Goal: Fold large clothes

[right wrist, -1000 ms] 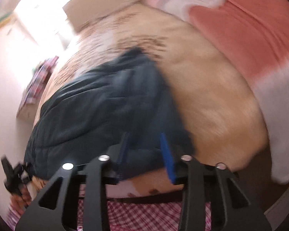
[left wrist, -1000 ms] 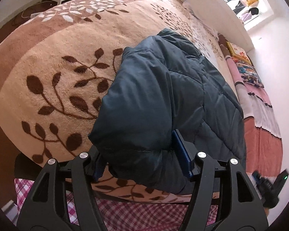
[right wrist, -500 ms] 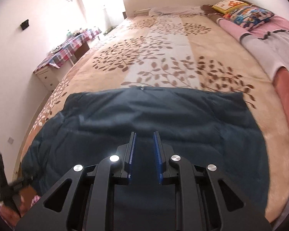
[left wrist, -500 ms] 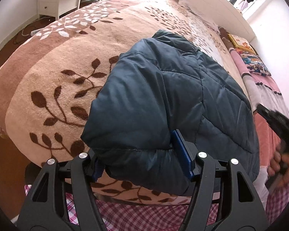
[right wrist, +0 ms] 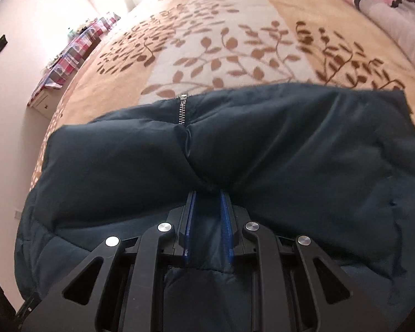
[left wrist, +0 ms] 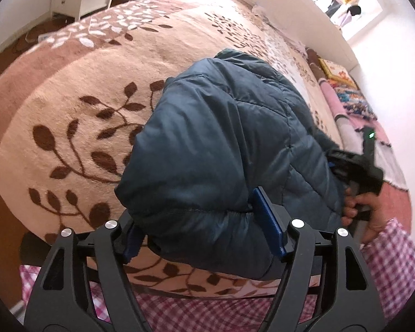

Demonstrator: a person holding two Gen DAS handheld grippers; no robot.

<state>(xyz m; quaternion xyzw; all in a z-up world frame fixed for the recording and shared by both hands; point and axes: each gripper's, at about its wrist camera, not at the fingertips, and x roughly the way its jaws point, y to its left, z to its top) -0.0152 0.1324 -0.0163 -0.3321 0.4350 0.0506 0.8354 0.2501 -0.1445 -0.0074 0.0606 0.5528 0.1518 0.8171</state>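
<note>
**Both grippers clamped on the jacket**

Left wrist view: the left gripper [left wrist: 204,229] holds a thick bunched edge of the dark blue quilted jacket [left wrist: 224,144], which lies on the leaf-patterned blanket [left wrist: 91,105].

Right wrist view: the right gripper [right wrist: 207,221], jaws narrow, pinches a jacket fold below the zipper [right wrist: 182,109].

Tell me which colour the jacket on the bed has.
The jacket is dark teal-blue, clearest in the left wrist view.
</note>
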